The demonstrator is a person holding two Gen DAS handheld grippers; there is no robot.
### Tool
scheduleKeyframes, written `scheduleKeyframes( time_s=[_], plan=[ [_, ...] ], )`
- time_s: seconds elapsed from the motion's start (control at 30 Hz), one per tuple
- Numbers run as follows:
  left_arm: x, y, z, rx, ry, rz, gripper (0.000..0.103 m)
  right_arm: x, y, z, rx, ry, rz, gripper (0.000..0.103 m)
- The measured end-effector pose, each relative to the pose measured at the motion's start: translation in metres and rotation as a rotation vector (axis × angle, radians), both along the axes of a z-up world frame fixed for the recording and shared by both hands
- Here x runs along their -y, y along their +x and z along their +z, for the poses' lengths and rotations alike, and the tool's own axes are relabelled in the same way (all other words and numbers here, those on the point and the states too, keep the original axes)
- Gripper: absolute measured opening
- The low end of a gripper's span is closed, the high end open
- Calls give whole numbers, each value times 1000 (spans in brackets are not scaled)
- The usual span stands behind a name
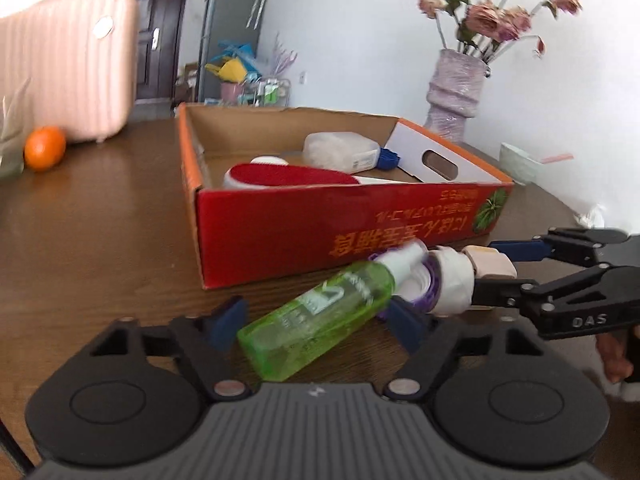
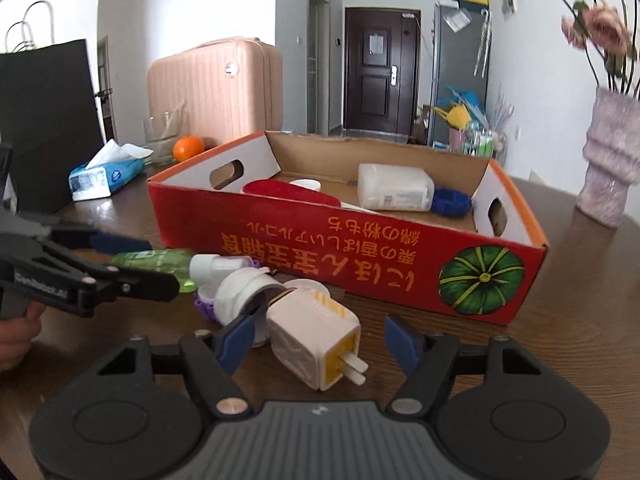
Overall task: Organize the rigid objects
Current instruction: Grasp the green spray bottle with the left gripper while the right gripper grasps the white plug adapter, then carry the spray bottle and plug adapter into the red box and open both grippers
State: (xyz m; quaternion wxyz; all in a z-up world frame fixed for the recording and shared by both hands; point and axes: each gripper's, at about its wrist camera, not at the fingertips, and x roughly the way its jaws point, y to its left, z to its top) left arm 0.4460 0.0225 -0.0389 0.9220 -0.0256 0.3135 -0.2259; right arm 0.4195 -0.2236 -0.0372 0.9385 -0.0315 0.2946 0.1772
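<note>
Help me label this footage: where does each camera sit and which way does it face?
Left wrist: on the left gripper, facing the green spray bottle between its fingers; the right gripper and a hand show at right.
Right wrist: on the right gripper, facing the white plug adapter; the left gripper enters from the left.
Shared: the red cardboard box.

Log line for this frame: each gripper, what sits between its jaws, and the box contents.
left gripper: around green spray bottle, grip unclear | right gripper: open around plug adapter | red box: brush, white container inside
</note>
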Motion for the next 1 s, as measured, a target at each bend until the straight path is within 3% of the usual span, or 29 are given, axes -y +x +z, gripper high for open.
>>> scheduleKeyframes(
  time_s=[0.03, 0.07, 0.13, 0.23, 0.3, 0.37, 0.43, 0.5, 0.57, 0.67, 0.8, 0.87, 0.93, 0.97, 1.0],
  plan=[
    [-3, 0, 0, -8, -16, 2, 65, 0, 3, -1, -2, 14, -9, 69],
    [-4, 0, 0, -15, -25, 2, 59, 1, 5, -2, -11, 31, -16, 61],
    [-5, -2, 1, -18, -33, -3, 56, 2, 7, -3, -31, 68, -26, 48],
    [0, -19, 3, -23, -24, 14, 47, 3, 0, -2, -36, 66, -40, 48],
    [4, -43, 4, -4, -14, 38, 34, 6, -13, -2, -39, 52, -54, 48],
    [3, -75, 1, 21, -40, 79, 31, 7, -34, -2, -27, 30, -59, 48],
    [-2, -103, 0, 4, -70, 135, 31, 8, -59, -2, -12, -10, -56, 47],
    [-1, -128, 2, 9, -48, 178, 31, 8, -81, -3, -1, -41, -54, 44],
    [2, -145, 6, 10, -17, 209, 32, 11, -97, -3, -6, -39, -51, 32],
    [8, -148, 9, 11, 19, 213, 45, 10, -106, -6, -15, -20, -53, 31],
    [24, -135, 7, -6, 106, 245, 52, 9, -112, -8, -12, -21, -52, 34],
    [32, -134, 3, 5, 139, 243, 67, 12, -114, -7, -2, 7, -54, 34],
    [40, -133, -1, 16, 174, 259, 65, 14, -109, -6, 5, 40, -74, 34],
    [42, -132, -2, 21, 173, 257, 55, 14, -106, -6, 16, 50, -79, 39],
    [42, -131, -2, 20, 173, 274, 35, 12, -101, -6, -3, 55, -80, 42]
  ],
)
